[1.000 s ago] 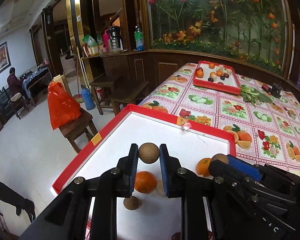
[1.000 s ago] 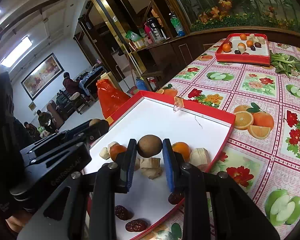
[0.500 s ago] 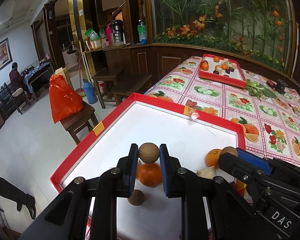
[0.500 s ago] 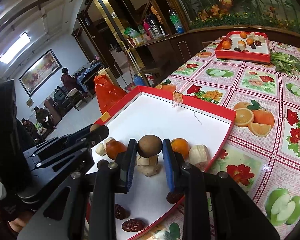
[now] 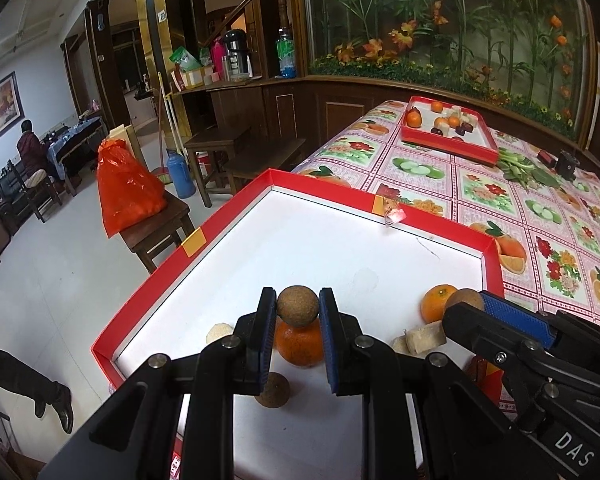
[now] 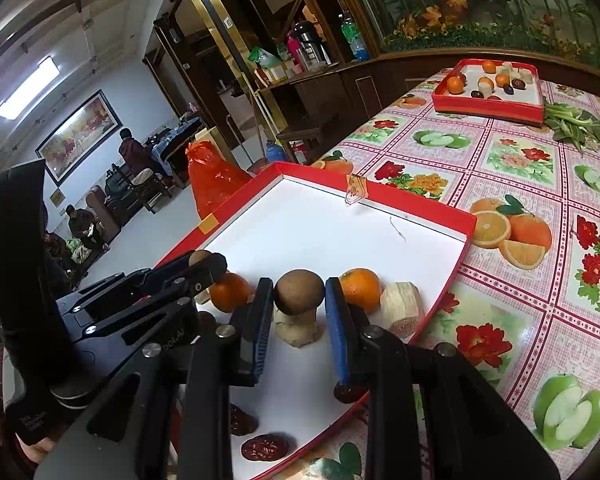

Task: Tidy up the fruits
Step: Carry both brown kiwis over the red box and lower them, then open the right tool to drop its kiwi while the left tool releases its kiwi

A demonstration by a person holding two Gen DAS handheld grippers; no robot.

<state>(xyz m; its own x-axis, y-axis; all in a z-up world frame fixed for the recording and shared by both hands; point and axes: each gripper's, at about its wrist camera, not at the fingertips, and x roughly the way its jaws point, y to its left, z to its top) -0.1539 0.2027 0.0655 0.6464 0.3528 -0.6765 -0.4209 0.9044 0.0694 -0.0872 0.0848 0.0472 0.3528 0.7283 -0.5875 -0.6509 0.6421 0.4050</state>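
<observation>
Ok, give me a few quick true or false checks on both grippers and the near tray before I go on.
1. The left gripper grips a round brown fruit. True.
2. The right gripper is empty. False: it grips a brown fruit.
3. The near tray has a white floor and red rim. True.
4. The far tray is empty. False: it holds oranges and dark fruits.

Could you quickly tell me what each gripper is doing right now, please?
Left gripper: shut on a round brown fruit.
Right gripper: shut on a second brown fruit.
</observation>
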